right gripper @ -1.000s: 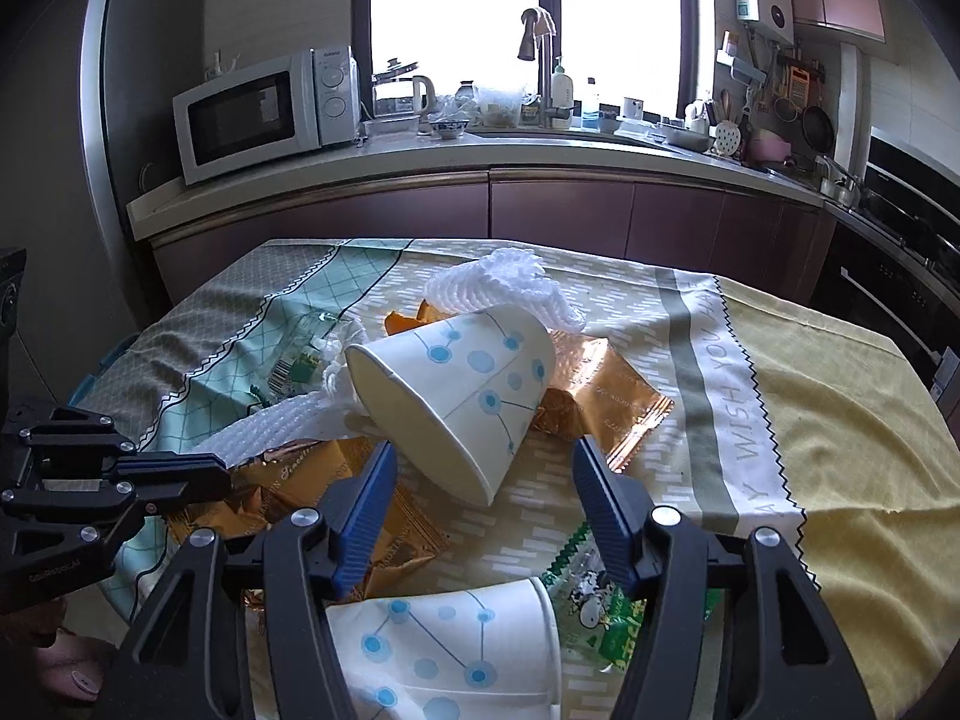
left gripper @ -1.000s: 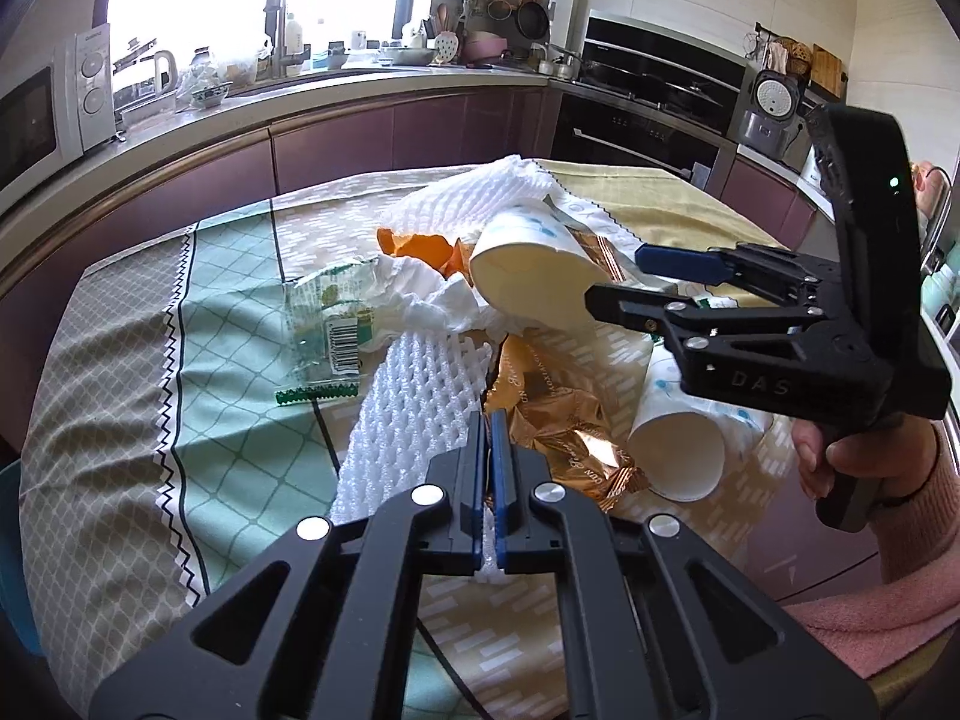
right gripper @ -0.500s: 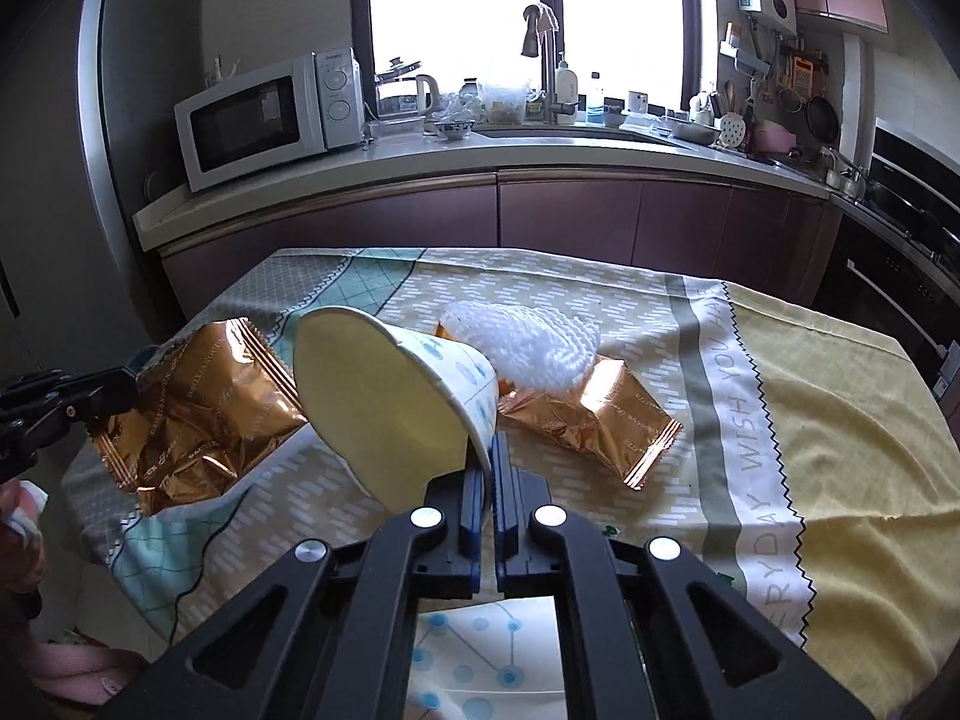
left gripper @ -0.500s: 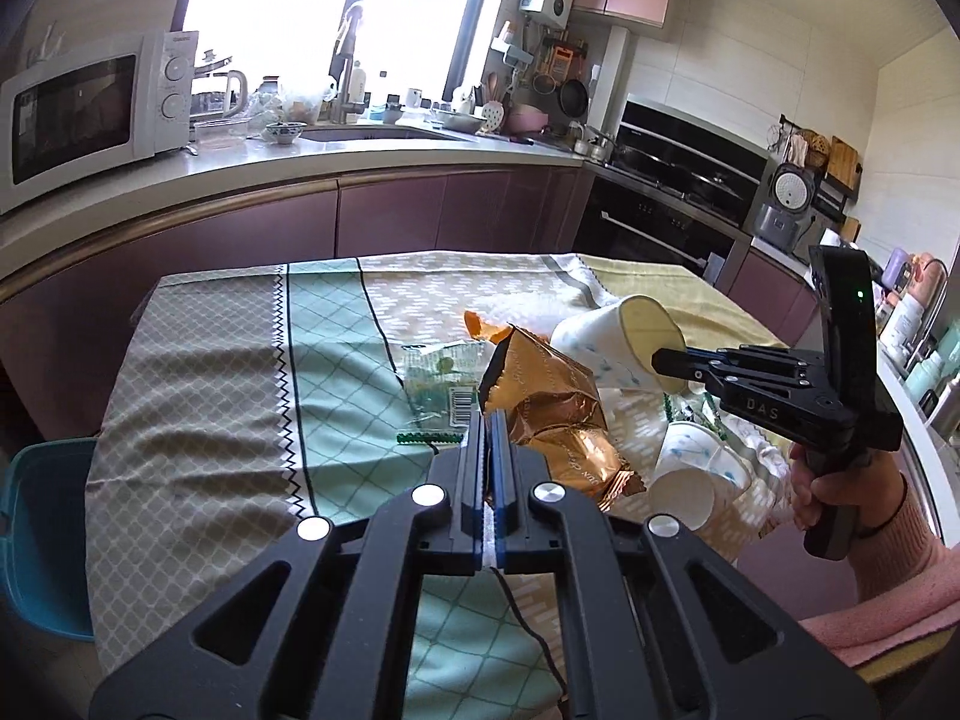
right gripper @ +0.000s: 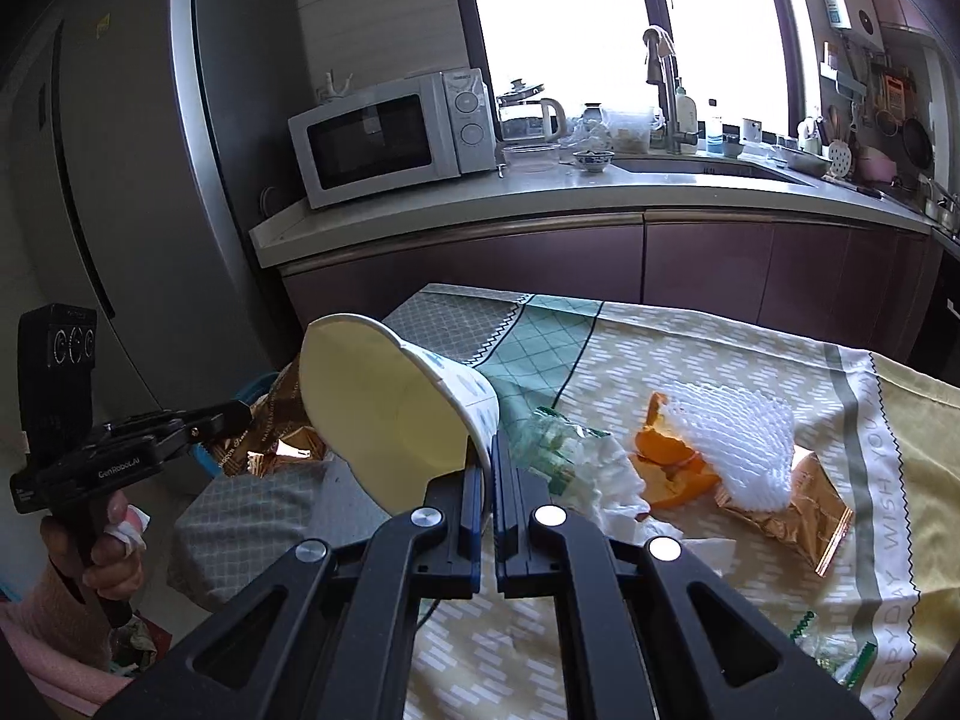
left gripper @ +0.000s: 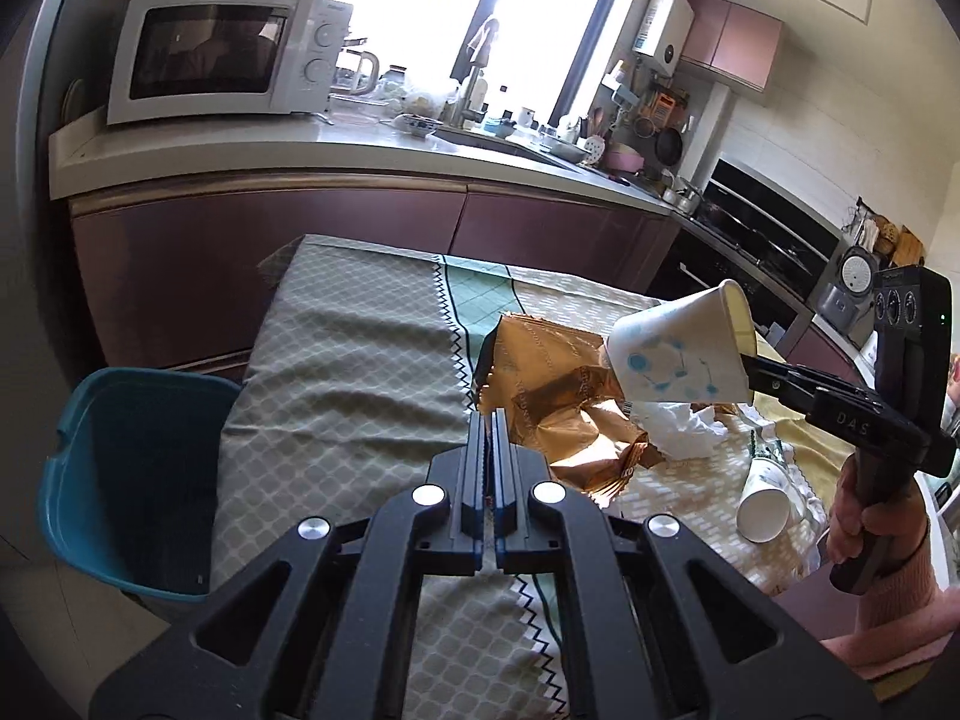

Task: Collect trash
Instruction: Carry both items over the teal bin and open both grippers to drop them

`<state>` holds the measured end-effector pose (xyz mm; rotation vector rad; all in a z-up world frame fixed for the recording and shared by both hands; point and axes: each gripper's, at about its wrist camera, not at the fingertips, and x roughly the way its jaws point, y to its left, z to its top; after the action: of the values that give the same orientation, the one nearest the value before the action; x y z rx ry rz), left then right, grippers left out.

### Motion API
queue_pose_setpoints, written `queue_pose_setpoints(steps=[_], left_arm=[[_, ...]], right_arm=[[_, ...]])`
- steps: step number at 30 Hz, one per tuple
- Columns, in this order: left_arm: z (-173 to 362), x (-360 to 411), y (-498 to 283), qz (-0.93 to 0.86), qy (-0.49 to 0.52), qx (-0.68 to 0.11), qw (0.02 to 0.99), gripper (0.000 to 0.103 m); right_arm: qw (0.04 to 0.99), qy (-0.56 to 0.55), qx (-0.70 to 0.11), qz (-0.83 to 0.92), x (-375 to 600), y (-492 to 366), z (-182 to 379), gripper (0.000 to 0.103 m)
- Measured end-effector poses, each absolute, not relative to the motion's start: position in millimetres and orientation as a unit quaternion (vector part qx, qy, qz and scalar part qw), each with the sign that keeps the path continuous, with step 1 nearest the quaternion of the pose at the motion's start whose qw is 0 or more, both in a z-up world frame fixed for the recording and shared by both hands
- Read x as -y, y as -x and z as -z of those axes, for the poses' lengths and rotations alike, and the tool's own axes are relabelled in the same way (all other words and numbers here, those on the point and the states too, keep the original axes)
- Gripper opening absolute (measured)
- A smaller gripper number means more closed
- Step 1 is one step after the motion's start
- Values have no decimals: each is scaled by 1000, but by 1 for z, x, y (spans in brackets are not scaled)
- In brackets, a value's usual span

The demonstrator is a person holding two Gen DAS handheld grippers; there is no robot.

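My left gripper point(left gripper: 487, 420) is shut on a crumpled copper foil snack bag point(left gripper: 552, 384) and holds it above the table's left part; the bag also shows in the right wrist view point(right gripper: 276, 426). My right gripper point(right gripper: 487, 450) is shut on the rim of a white paper cup with blue dots point(right gripper: 390, 402), held tilted in the air; the cup also shows in the left wrist view point(left gripper: 678, 354). A teal bin point(left gripper: 126, 468) stands on the floor left of the table.
On the tablecloth point(right gripper: 660, 360) lie white foam netting point(right gripper: 738, 444), orange peel point(right gripper: 672, 468), another copper bag point(right gripper: 792, 510), crumpled tissue point(right gripper: 606, 480), a green wrapper point(right gripper: 546, 438) and a second paper cup point(left gripper: 762, 510). Kitchen counter with microwave point(right gripper: 384, 138) behind.
Both grippers have swung left toward the table's left edge, carrying the foil bag and the cup. The teal bin has come fully into the left wrist view.
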<state>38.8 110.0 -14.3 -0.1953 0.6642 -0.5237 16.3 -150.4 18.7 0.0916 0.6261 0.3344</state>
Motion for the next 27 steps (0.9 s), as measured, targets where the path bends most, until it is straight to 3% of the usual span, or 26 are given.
queue_pose_setpoints(steps=[10, 19, 27], left_arm=[[30, -167, -44, 177, 113, -318, 925, 2], [27, -242, -55, 77, 120, -301, 943, 2], [73, -281, -100, 14, 110, -357, 928, 3]], right_arm=[[905, -55, -364, -213, 106, -45, 11, 2], [883, -39, -359, -301, 28, -79, 1, 2], [854, -20, -396, -336, -64, -136, 20, 2]])
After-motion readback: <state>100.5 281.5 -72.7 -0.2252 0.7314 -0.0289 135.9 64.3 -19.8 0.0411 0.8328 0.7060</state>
